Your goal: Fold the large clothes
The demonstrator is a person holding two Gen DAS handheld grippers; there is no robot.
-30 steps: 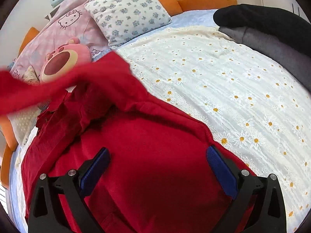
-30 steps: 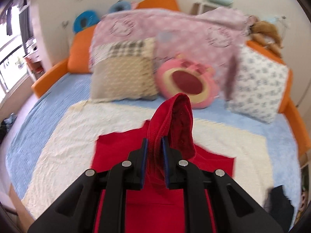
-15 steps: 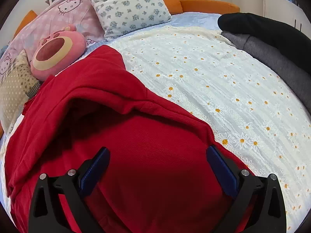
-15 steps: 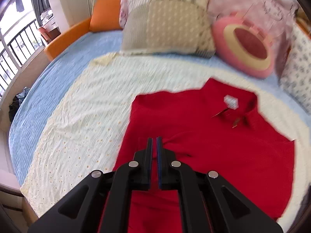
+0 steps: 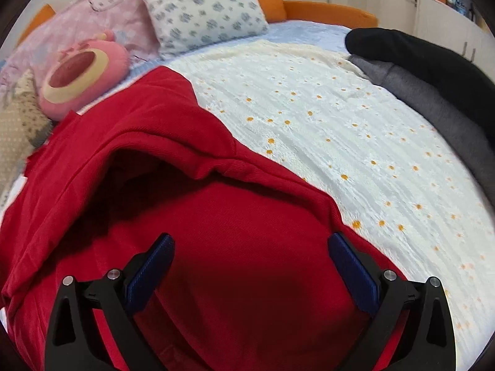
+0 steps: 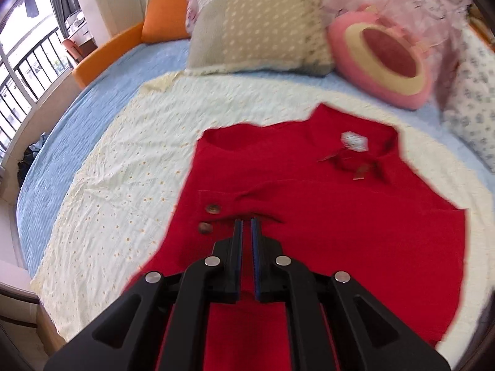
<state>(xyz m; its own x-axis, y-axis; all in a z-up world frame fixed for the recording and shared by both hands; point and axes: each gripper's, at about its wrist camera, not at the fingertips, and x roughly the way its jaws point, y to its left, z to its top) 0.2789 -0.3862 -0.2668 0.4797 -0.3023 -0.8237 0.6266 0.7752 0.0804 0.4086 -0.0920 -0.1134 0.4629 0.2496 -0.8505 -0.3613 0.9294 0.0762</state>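
A large red shirt (image 6: 340, 232) lies spread on the daisy-print coverlet (image 5: 340, 123), collar and white label (image 6: 354, 142) toward the pillows. A sleeve with two brown buttons (image 6: 212, 208) lies folded across its body. My right gripper (image 6: 246, 221) hovers low over that sleeve's cuff; its jaws stand a sliver apart and are opening, with nothing between them. In the left wrist view the red shirt (image 5: 154, 130) bulges in loose folds. My left gripper (image 5: 250, 247) stands wide open just above the cloth, holding nothing.
A pink round plush (image 5: 80, 74), a floral pillow (image 5: 201, 6) and a beige dotted pillow (image 6: 260, 27) line the bed's head. Black clothing (image 5: 433, 58) and grey clothing (image 5: 439, 108) lie at the coverlet's right edge. An orange bed rim (image 6: 108, 49) and a window are at left.
My right gripper let go of the red sleeve it held aloft and sank toward the shirt. The sleeve now lies flat across the body. My left gripper stayed open over the cloth.
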